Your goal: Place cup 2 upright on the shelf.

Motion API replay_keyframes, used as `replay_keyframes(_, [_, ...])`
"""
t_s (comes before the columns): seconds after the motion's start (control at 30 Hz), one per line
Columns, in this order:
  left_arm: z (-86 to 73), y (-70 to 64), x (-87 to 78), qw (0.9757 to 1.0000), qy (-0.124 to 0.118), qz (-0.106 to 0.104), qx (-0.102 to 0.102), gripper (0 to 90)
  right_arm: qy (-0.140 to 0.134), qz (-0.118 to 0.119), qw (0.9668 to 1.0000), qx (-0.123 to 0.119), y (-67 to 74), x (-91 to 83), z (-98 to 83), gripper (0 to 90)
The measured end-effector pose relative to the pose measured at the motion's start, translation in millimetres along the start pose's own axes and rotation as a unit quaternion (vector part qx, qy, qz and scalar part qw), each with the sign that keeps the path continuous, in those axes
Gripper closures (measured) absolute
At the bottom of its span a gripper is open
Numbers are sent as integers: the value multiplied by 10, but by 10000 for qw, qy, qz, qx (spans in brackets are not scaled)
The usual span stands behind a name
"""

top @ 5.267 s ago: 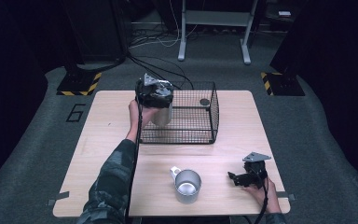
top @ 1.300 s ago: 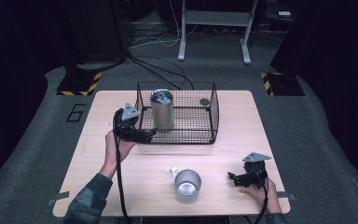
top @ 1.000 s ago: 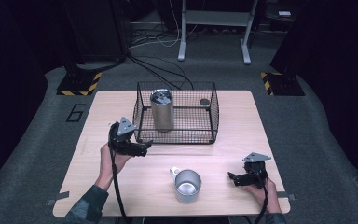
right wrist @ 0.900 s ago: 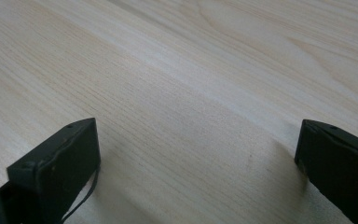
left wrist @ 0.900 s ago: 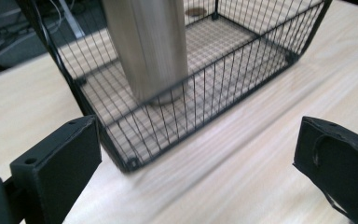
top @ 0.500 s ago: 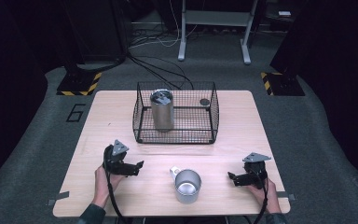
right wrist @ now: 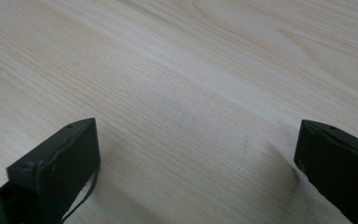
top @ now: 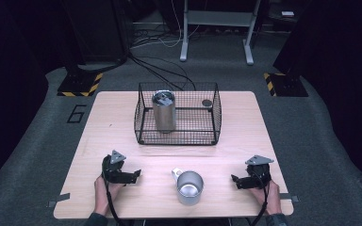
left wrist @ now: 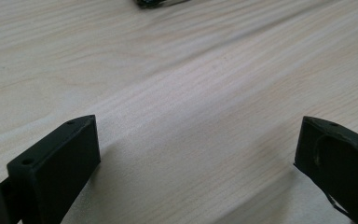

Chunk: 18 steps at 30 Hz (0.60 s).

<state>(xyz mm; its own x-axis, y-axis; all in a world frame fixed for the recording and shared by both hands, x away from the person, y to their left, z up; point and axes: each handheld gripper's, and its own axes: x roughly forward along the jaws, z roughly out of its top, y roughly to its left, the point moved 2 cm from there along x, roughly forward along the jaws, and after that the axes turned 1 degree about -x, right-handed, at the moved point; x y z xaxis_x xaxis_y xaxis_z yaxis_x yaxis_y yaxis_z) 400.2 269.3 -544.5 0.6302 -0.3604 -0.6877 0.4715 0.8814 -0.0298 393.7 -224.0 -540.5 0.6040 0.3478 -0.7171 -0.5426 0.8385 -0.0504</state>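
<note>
Left gripper [top: 133,176] rested on desk [top: 245,136], jaws spread, nothing held. Right gripper [top: 235,180] likewise spread, empty. Steel mug [top: 188,186] stood between them; tumbler [top: 163,111] upright in wire basket [top: 179,136], well apart.

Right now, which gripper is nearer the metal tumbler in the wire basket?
Left. The left gripper rests near the table's front edge, left of and below the tumbler; the right gripper sits at the front right, farther away.

A lab or test studio: one wooden table [top: 264,122] stands alone on grey carpet [top: 339,155], ringed by dark curtains, with hazard-striped stand bases [top: 80,84], loose floor cables [top: 155,70] and a painted number six [top: 77,113].
</note>
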Motion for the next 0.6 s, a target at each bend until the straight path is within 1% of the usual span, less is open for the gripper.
replay_keyframes(0.03, [0, -6, -1, 10000, 14, 20, 2, 0, 31, 48, 10000, -16, -10, -5, 5, 0])
replay_keyframes(0.07, [0, -6, -1, 10000, 14, 20, 2, 0, 31, 48, 10000, -16, -10, -5, 5, 0])
replay_keyframes(0.1, [-3, -15, -2, 10000, -14, 64, -10, 0, 60, 81, 9999, 132, 9, -18, 5, 0])
replay_keyframes(0.13, [-7, -13, -9, 9999, 59, 86, 69, 0, 5, 113, 9999, 121, -2, -38, 4, 0])
replay_keyframes(0.2, [-10, -25, -2, 9999, 45, 133, 62, 0, -27, 239, 9995, 180, 41, -82, 49, 0])
replay_keyframes(0.23, [-12, -26, -4, 9999, 62, 143, 31, 0, -31, 292, 9995, 138, 57, -94, 65, 0])
replay_keyframes(0.27, [-9, -15, -4, 9998, 62, 183, 55, 0, -36, 424, 9990, 145, 99, -116, 93, 0])
replay_keyframes(0.3, [-8, -23, 4, 9997, 18, 219, -54, 0, 6, 508, 9986, 165, 140, -139, 117, 0])
replay_keyframes(0.33, [-8, -23, 4, 9997, 18, 219, -54, 0, -22, 563, 9984, 108, 173, -159, 143, 0])
replay_keyframes(0.37, [2, -23, 16, 9996, 20, 275, -106, 0, -46, 622, 9980, 108, 214, -184, 167, 0])
replay_keyframes(0.4, [6, -22, 18, 9995, 19, 303, -89, 0, -80, 684, 9976, 110, 259, -210, 192, 0])
replay_keyframes(0.47, [11, -34, 26, 9994, 3, 314, -149, 0, -133, 783, 9968, 80, 334, -262, 232, 0])
replay_keyframes(0.57, [13, -42, 28, 9993, 4, 338, -158, 0, -269, 925, 9953, -25, 462, -358, 298, 0])
replay_keyframes(0.6, [13, -42, 28, 9993, 4, 338, -158, 0, -269, 925, 9953, -25, 462, -358, 298, 0])
